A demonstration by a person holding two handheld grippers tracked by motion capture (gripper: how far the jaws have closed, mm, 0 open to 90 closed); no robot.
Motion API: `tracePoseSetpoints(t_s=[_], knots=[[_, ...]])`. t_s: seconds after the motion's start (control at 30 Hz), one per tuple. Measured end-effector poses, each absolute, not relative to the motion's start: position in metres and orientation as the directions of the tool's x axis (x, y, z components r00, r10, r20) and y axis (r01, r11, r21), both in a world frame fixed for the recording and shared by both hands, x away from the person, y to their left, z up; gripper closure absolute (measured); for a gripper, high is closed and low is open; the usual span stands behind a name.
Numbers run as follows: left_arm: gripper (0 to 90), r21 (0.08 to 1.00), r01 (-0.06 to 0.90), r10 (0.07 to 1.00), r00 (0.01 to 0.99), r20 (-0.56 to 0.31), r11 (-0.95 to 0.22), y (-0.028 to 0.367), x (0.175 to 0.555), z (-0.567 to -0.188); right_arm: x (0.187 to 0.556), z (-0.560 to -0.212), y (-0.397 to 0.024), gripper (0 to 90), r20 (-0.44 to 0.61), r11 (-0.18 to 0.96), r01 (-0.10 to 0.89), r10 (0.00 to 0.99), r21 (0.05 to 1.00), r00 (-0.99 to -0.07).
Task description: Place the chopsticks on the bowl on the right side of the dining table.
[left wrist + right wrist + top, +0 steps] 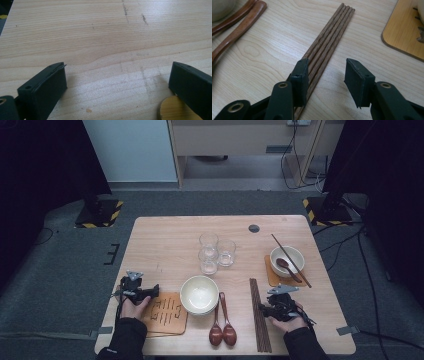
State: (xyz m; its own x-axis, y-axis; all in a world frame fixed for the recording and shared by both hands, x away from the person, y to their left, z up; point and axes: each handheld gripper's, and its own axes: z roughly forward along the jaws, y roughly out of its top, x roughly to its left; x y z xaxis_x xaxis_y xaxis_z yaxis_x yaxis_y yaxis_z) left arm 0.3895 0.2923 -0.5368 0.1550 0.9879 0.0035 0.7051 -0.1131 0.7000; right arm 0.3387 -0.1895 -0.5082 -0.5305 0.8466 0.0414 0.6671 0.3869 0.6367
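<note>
Table half laid. Far-right place looks finished: bowl (287, 258) on its mat with spoon and chopsticks. Near side unfinished. My right gripper (325, 75) stands part open, nothing gripped, low over the row of chopsticks (325, 42) lying right of the two wooden spoons (222, 320). Left gripper (117, 82) wide, empty, beside the near mat (167, 312). Pickup not yet made.
</note>
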Motion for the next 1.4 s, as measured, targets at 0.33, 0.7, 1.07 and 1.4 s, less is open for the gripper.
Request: tracePoseSetpoints(t_s=[0.33,0.7,1.07,1.4], knots=[[0.2,0.7,0.705,0.988,0.155,0.003,-0.113,0.2923,0.3895,-0.5369,0.3393,-0.5104,-0.1899,62.3,0.026,0.405,0.668,0.844,0.624,-0.536],[0.3,0.7,0.705,0.988,0.155,0.004,-0.113,0.2923,0.3895,-0.5368,0.34,-0.5118,-0.188,65.5,0.048,0.407,0.679,0.837,0.611,-0.545],[0.2,0.7,0.705,0.988,0.155,0.003,-0.113,0.2923,0.3895,-0.5369,0.3407,-0.5125,-0.1876,71.4,0.032,0.412,0.683,0.843,0.603,-0.537],[0.2,0.7,0.705,0.988,0.155,0.003,-0.113,0.2923,0.3895,-0.5369,0.3419,-0.513,-0.1911,76.4,0.032,0.408,0.7,0.852,0.587,-0.523]])
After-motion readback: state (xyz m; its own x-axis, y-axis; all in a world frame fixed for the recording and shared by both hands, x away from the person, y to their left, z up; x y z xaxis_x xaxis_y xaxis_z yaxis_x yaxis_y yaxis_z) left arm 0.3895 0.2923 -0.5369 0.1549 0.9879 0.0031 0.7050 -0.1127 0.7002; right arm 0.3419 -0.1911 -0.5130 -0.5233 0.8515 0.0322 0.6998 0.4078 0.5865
